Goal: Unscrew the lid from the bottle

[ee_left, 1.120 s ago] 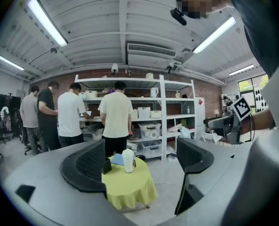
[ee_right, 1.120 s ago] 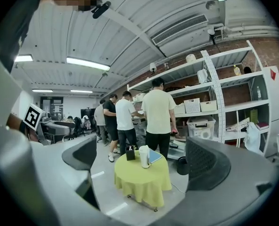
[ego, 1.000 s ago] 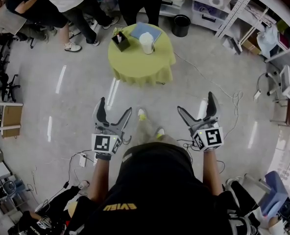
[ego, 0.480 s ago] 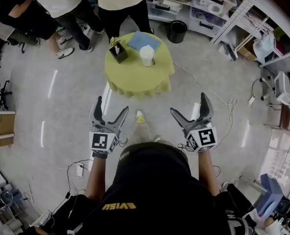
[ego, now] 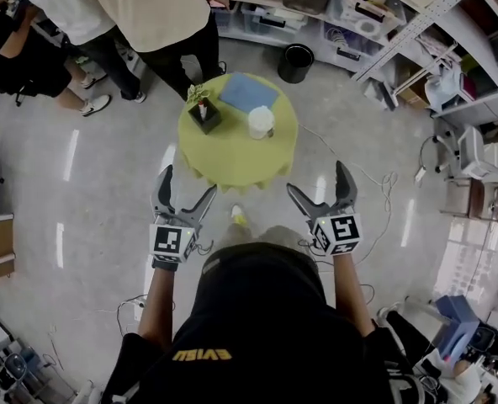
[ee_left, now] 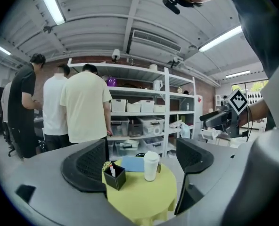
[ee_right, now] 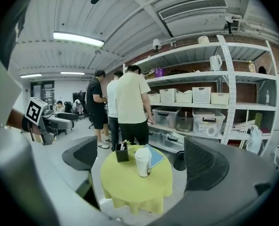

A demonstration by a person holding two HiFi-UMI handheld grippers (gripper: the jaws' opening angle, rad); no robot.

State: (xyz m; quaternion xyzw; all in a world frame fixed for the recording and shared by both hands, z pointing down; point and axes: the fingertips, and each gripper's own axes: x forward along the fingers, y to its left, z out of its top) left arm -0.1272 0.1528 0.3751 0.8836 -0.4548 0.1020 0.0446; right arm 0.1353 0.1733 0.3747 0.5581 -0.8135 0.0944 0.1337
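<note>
- left gripper (ego: 189, 183): jaws spread wide, nothing between them. only the far surface shows through the gap in its own view.
- right gripper (ego: 316, 179): jaws also spread wide and empty.
- tall white plastic bottle (ego: 261, 124): upright, ahead of both grippers and well apart from them, slightly nearer the right gripper's line than the left's.
- white lid (ee_right: 142, 153): seated on top of the bottle and looks fully on. too far off to read any thread gap.
- round surface draped in yellow-green cloth (ego: 232, 154): carries the bottle; its near edge lies ahead of both sets of jaw tips.
- black square holder with small items (ego: 203, 114): on the same surface, ahead of the left gripper and near the bottle but apart from it.
- flat blue folder (ego: 247, 93): beyond the bottle, at the far side from the grippers.
- standing person in a pale shirt (ego: 161, 11): beyond the surface, with others alongside.
- progress, as judged: nothing done yet; this is the approach. left to do: close in, clamp the bottle body with one gripper, take the lid with the other, turn it loose and lift it clear.
</note>
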